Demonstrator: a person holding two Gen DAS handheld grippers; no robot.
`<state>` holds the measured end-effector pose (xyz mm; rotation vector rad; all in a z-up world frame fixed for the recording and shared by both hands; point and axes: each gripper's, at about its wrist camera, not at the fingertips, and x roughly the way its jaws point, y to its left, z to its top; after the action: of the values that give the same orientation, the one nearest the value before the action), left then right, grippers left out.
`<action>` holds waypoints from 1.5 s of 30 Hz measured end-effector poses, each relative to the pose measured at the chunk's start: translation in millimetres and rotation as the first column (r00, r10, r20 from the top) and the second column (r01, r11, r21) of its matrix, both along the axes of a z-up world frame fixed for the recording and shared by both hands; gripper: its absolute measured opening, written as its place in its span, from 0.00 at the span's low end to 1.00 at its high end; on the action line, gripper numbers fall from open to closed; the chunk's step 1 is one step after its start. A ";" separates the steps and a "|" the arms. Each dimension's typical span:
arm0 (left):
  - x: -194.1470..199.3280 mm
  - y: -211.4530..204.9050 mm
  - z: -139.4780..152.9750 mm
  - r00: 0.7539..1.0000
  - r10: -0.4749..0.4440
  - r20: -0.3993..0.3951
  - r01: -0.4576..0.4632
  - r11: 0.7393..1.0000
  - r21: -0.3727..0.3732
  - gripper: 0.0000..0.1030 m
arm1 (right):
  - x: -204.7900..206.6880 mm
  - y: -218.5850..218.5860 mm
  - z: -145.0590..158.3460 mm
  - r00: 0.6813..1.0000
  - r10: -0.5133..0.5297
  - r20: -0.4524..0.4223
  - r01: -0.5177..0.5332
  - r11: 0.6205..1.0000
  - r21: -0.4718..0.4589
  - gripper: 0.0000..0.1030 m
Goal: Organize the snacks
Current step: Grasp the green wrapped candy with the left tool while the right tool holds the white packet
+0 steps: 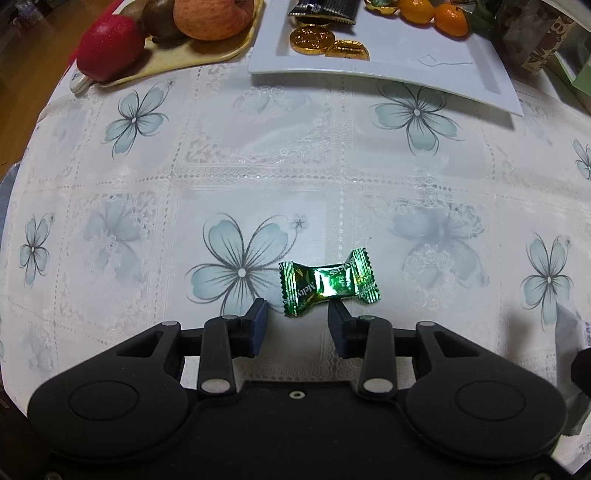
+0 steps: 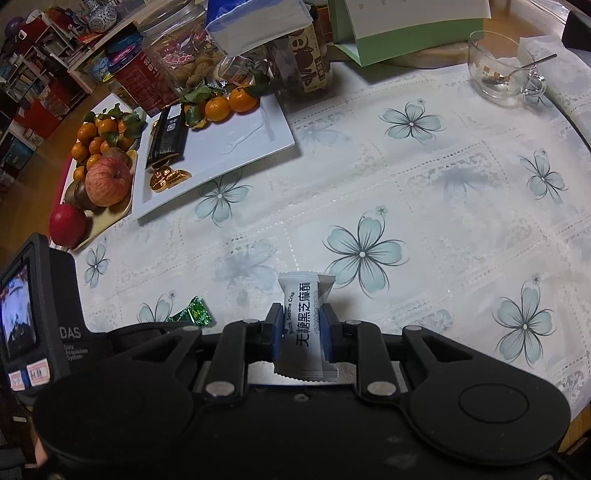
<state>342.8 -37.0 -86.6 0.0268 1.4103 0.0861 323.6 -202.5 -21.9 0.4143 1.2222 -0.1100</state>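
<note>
A green foil-wrapped candy lies on the flowered tablecloth just beyond the tips of my left gripper. That gripper points straight down over it, open, and its pads do not touch the wrapper. In the right wrist view the same green candy peeks out beside the left gripper's body. My right gripper is shut on a white sesame crisp packet, which stands upright between the blue pads. A white rectangular plate holds gold foil coins, a black packet and tangerines.
A beige tray with an apple, kiwis, tangerines and a red fruit sits left of the plate. Jars and boxes crowd the far side. A glass cup with a spoon stands far right. The table edge curves near the left.
</note>
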 end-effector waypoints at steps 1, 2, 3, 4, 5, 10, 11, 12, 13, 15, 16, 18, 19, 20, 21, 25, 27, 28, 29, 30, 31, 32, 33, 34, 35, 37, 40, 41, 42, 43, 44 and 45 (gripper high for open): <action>0.2 -2.9 0.7 1.000 -0.017 0.012 0.016 1.000 0.010 0.47 | 0.5 -1.1 -1.1 1.000 -0.004 -0.004 0.004 1.000 0.002 0.22; 1.1 -7.1 -0.3 0.999 -0.042 0.015 0.041 0.999 0.028 0.49 | 1.2 -2.1 -2.1 1.000 -0.008 -0.009 0.008 1.000 0.005 0.23; 1.9 -11.8 -1.8 0.998 -0.067 0.010 0.066 0.996 0.061 0.56 | 2.0 -3.5 -3.1 1.000 -0.015 -0.016 0.015 1.000 0.008 0.23; 2.1 -15.7 -2.9 0.996 -0.084 0.018 0.082 0.991 0.102 0.66 | 2.7 -4.9 -3.9 1.000 -0.022 -0.022 0.022 1.000 0.013 0.23; 1.0 -18.3 -3.7 0.995 -0.100 0.024 0.095 0.984 0.150 0.72 | 3.3 -6.2 -4.3 0.999 -0.028 -0.027 0.029 0.999 0.018 0.23; -2.6 -9.8 -8.1 0.986 -0.158 0.049 0.146 0.970 0.195 1.00 | 4.0 -8.5 -1.6 0.999 -0.038 -0.023 0.039 0.998 0.040 0.22; -1.4 -4.0 -9.3 0.989 -0.139 0.047 0.129 0.976 0.173 1.00 | 4.0 -8.2 -1.1 0.999 -0.038 -0.021 0.039 0.999 0.038 0.23; 0.9 6.2 -11.0 0.993 -0.108 0.041 0.102 0.987 0.121 1.00 | 4.3 -8.0 -1.1 0.999 -0.037 -0.019 0.038 0.999 0.037 0.23; 3.7 15.0 -11.7 0.997 -0.070 0.025 0.068 0.995 0.069 1.00 | 4.7 -7.4 -1.7 0.999 -0.036 -0.021 0.037 0.999 0.035 0.23; 9.2 37.5 -18.7 0.999 0.024 -0.023 -0.025 0.998 -0.052 1.00 | 5.1 -6.2 -3.3 0.999 -0.034 -0.027 0.035 0.999 0.035 0.23; 9.8 45.1 -18.5 0.998 0.055 -0.019 -0.056 0.994 -0.089 0.98 | 5.3 -5.7 -4.0 0.999 -0.032 -0.031 0.033 0.999 0.035 0.22; 11.9 47.5 -18.7 0.999 0.039 -0.032 -0.042 0.994 -0.101 0.98 | 5.8 -4.7 -5.2 0.999 -0.030 -0.035 0.031 0.999 0.032 0.22; 12.7 43.2 -20.3 0.999 0.007 -0.044 -0.010 0.997 -0.082 1.00 | 6.2 -4.2 -6.0 0.999 -0.028 -0.036 0.030 0.999 0.030 0.22; 12.5 39.3 -20.8 0.999 -0.012 -0.042 0.009 0.998 -0.065 1.00 | 6.5 -3.6 -6.4 0.999 -0.028 -0.036 0.029 0.999 0.028 0.22; 13.4 39.8 -21.9 0.999 -0.018 -0.031 0.016 0.998 -0.064 1.00 | 6.8 -3.3 -6.9 0.999 -0.028 -0.038 0.029 0.999 0.026 0.22; 7.7 37.2 -20.5 1.000 -0.020 -0.006 0.020 0.997 -0.068 1.00 | 8.2 -3.3 -8.3 0.998 -0.031 -0.046 0.032 0.999 0.029 0.23; 5.9 36.2 -19.6 0.999 -0.035 -0.014 0.034 0.997 -0.074 0.99 | 8.8 -2.9 -9.2 0.998 -0.030 -0.049 0.032 0.999 0.029 0.23; 6.6 37.2 -19.0 0.999 -0.030 -0.017 0.029 0.996 -0.079 0.96 | 8.8 -2.5 -9.2 0.998 -0.030 -0.050 0.031 0.999 0.027 0.22; 7.1 39.2 -16.9 1.000 -0.015 -0.005 0.015 0.997 -0.079 0.93 | 8.7 -2.5 -9.1 0.998 -0.029 -0.050 0.031 0.999 0.028 0.22; 7.0 40.2 -13.9 1.000 -0.011 0.012 0.012 0.997 -0.080 0.83 | 8.7 -2.6 -8.8 0.998 -0.029 -0.049 0.030 0.999 0.028 0.22; 7.7 41.3 -10.3 0.999 -0.021 0.027 0.023 0.996 -0.085 0.73 | 8.5 -2.8 -8.5 0.998 -0.029 -0.048 0.030 0.999 0.029 0.23; 8.9 42.5 -7.7 0.999 -0.042 0.035 0.045 0.994 -0.099 0.71 | 8.4 -2.9 -8.2 0.998 -0.029 -0.047 0.031 0.999 0.030 0.23; 11.7 42.0 -5.4 0.998 -0.060 0.036 0.064 0.991 -0.119 0.71 | 8.5 -3.2 -8.2 0.998 -0.030 -0.048 0.031 0.999 0.031 0.22; 14.1 41.5 -4.2 0.997 -0.075 0.035 0.079 0.987 -0.138 0.71 | 8.4 -3.5 -8.0 0.998 -0.033 -0.048 0.034 0.999 0.033 0.23; 15.8 40.0 -3.7 0.995 -0.092 0.035 0.096 0.984 -0.149 0.71 | 8.4 -3.9 -8.2 0.998 -0.036 -0.050 0.038 0.999 0.034 0.23; 18.3 33.2 -0.5 0.988 -0.144 0.050 0.150 0.978 -0.146 0.69 | 8.6 -4.5 -8.4 0.998 -0.042 -0.053 0.044 0.998 0.034 0.23; 15.9 15.2 8.2 0.954 -0.278 0.112 0.290 0.952 -0.101 0.69 | 9.0 -5.8 -8.9 0.997 -0.047 -0.058 0.049 0.998 0.038 0.23; 15.4 6.0 11.8 0.932 -0.342 0.120 0.352 0.933 -0.075 0.69 | 9.3 -6.5 -9.1 0.997 -0.049 -0.060 0.051 0.998 0.040 0.23; 14.6 -1.4 13.9 0.907 -0.404 0.117 0.412 0.910 -0.052 0.69 | 9.6 -7.0 -9.5 0.997 -0.051 -0.063 0.053 0.998 0.043 0.23; 13.7 -6.9 13.9 0.888 -0.447 0.111 0.452 0.891 -0.033 0.69 | 10.2 -7.9 -10.0 0.996 -0.054 -0.068 0.057 0.997 0.045 0.23; 13.3 -11.0 12.6 0.869 -0.484 0.102 0.487 0.873 -0.013 0.69 | 10.8 -8.4 -10.6 0.996 -0.057 -0.072 0.061 0.997 0.048 0.23; 14.3 -13.0 10.5 0.855 -0.509 0.096 0.512 0.859 0.000 0.69 | 11.3 -9.2 -11.2 0.995 -0.060 -0.076 0.064 0.997 0.051 0.23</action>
<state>357.0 -50.0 -76.1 0.3727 1.2692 -0.3707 334.9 -211.6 -33.1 0.4986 1.2878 -0.1476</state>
